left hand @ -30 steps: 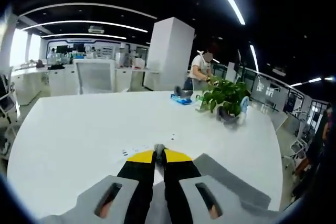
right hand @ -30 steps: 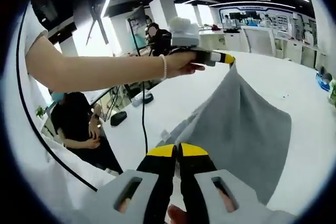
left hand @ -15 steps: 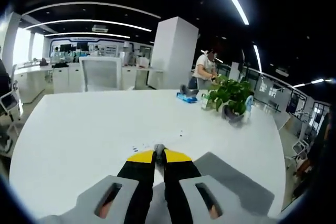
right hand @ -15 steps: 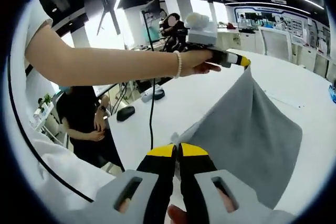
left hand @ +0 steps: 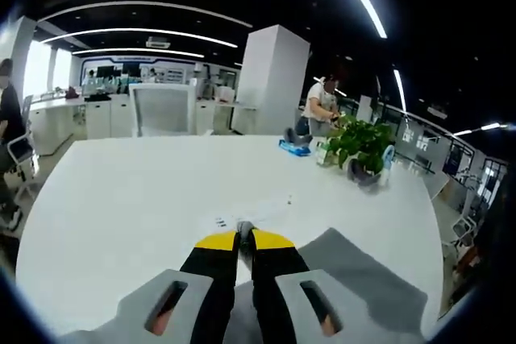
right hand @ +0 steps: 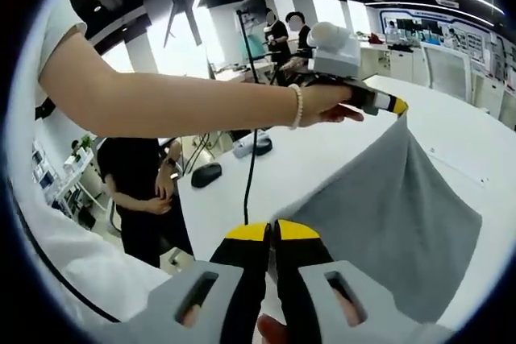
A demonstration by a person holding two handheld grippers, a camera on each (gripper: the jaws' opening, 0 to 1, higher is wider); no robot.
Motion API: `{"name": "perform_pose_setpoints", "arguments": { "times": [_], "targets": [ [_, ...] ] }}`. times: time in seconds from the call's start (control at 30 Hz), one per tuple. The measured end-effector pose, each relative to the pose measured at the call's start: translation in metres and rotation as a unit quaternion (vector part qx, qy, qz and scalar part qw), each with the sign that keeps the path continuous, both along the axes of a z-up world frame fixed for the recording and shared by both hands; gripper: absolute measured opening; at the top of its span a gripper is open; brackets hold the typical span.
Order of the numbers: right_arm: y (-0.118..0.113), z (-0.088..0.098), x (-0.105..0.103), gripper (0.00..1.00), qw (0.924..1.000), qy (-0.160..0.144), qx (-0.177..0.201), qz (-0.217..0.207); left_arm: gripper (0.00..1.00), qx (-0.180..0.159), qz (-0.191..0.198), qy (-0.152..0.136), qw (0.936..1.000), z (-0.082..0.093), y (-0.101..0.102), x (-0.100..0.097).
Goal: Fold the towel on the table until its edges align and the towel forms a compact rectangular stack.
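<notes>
Gray towel (right hand: 395, 207) lifted off white table (left hand: 145, 199), corners pinched by left hand-held gripper (right hand: 397, 106) and right hand-held gripper (right hand: 272, 227)

Grey towel (right hand: 387, 215) lifted by two corners above the white table (left hand: 145, 199).
It is plain grey cloth, hanging in a slack sheet: one corner is raised at the far side, another is pinched at the near side, and its lower right part rests on the tabletop.

Grey-bodied tongs (left hand: 244, 235) with black jaws, yellow-tipped; white short sleeve (right hand: 60, 18) and pearl bracelet (right hand: 299, 105) worn.
</notes>
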State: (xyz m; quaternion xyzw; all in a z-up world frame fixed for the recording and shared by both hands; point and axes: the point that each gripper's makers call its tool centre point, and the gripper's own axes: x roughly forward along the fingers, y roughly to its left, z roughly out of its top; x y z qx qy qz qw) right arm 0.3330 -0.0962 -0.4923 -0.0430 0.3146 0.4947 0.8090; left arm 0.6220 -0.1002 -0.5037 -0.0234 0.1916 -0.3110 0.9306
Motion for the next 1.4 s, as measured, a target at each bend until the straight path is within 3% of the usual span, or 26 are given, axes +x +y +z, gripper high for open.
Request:
{"name": "perform_pose_setpoints", "arguments": {
  "times": [0.87, 1.17, 1.4],
  "targets": [
    [0.043, -0.071, 0.002, 0.0, 0.9958, 0.055, -0.033, 0.065, 0.06, -0.012, 0.006, 0.047, 0.9988, -0.068, 0.029, 0.004],
    [0.052, -0.094, 0.003, 0.0, 0.9933, 0.082, -0.04, 0.07, 0.07, -0.01, 0.027, 0.072, 0.997, -0.098, 0.045, 0.007],
    [0.057, -0.108, 0.001, 0.0, 0.9912, 0.102, -0.043, 0.073, 0.05, -0.04, 0.066, 0.075, 0.9942, -0.103, 0.065, 0.018]
  ]
}}
